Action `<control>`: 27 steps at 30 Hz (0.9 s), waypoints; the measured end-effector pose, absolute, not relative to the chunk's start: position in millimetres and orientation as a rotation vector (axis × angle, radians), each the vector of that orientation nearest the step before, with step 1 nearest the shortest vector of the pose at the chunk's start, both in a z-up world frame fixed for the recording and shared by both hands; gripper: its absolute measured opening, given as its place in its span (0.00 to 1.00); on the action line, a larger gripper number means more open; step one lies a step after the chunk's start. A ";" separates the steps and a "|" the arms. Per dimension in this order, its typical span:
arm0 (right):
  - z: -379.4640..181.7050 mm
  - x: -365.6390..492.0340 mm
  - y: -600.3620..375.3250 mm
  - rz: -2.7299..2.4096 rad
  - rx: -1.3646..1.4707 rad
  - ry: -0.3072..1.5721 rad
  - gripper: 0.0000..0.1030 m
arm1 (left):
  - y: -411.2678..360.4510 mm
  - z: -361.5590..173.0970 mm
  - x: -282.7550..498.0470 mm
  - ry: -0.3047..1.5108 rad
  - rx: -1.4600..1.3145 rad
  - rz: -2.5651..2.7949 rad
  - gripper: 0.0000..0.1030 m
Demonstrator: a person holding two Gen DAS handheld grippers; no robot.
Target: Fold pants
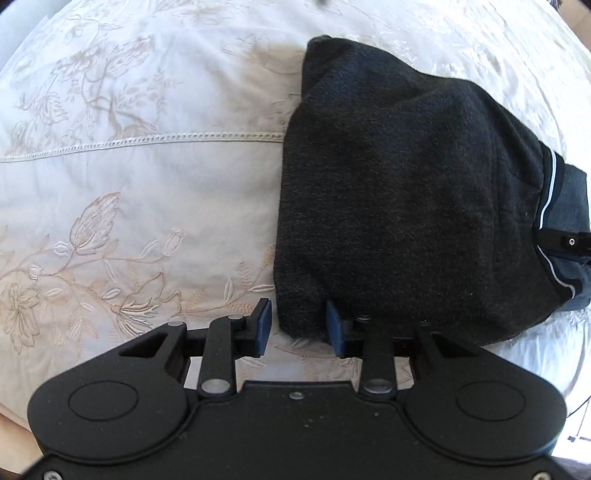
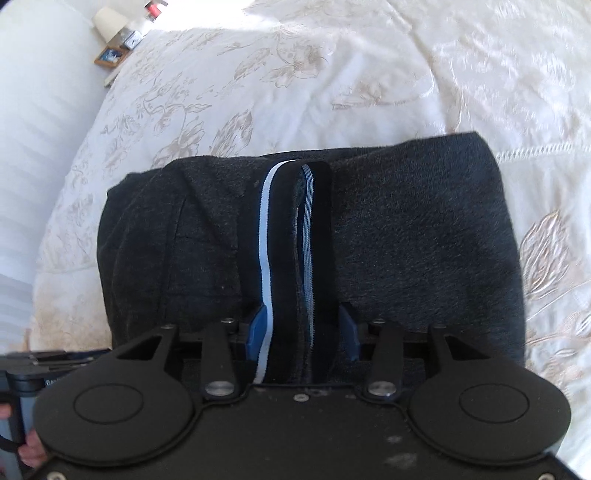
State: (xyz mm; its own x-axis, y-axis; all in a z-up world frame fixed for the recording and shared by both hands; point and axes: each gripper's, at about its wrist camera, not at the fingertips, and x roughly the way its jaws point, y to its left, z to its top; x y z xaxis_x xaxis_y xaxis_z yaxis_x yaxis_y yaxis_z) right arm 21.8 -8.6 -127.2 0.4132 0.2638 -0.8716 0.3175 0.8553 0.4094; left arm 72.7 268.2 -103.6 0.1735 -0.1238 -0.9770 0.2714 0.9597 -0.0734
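My dark charcoal pants (image 1: 406,192) lie folded into a thick bundle on the cream embroidered bedspread (image 1: 140,177), toward the right of my left wrist view, where the frame's edge cuts off their far end. My left tongs (image 1: 299,325) stand fairly wide, one blue pad (image 1: 265,317) bare over the bedspread and the other pressed against the near corner of the fabric, which sits in the gap between them; the cloth partly covers that second pad, so I cannot tell whether it is pinched. In the right wrist view my right tongs (image 2: 303,328) straddle the waistband (image 2: 291,236), a black elastic strip with a white stripe and a thinner grey-blue line, standing up between the pads. Both pads are half buried in fabric, so I cannot tell whether they are clamped or merely alongside. At the far top left, blurred, sit a pale lampshade (image 2: 107,22) and a small wooden-framed picture (image 2: 110,57).
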 end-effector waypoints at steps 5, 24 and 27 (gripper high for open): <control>-126.1 17.9 -16.2 0.029 0.567 1.161 0.46 | 272.0 -97.1 66.9 1.352 0.141 -0.272 0.42; -107.7 27.9 14.9 0.069 0.344 1.104 0.22 | 263.5 -63.9 58.6 1.198 0.152 -0.141 0.41; -88.7 22.2 19.6 0.093 0.284 1.065 0.08 | 262.1 -62.0 59.1 1.191 0.143 -0.126 0.41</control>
